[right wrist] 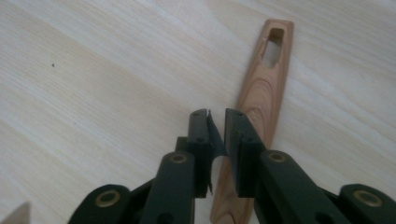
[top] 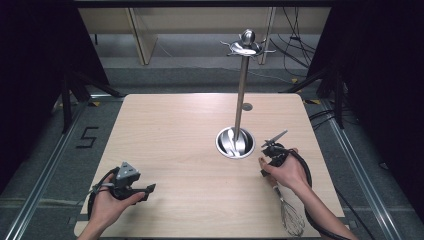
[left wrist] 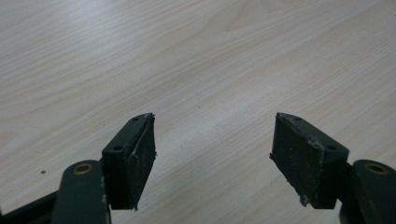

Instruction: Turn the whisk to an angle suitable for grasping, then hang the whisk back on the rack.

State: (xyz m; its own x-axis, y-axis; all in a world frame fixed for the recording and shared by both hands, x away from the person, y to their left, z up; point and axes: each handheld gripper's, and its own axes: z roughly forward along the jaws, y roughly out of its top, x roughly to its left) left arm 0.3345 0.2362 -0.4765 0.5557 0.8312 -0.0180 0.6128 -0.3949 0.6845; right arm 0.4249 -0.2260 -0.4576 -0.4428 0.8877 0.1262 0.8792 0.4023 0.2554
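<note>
Presently: right gripper (right wrist: 215, 122) — jaws slightly apart — above pale slotted wooden whisk handle (right wrist: 266, 88); centre it, then close squarely. Left gripper (left wrist: 212, 140) gapes, idle.

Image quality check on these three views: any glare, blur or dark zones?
High view: both sides black and unlit, table evenly lit, glare on the steel stand and its base. Left gripper view: soft sheen on the wood between the fingers, which are slightly soft. Right gripper view: wooden handle is sharp, the near fingers blurred.
</note>
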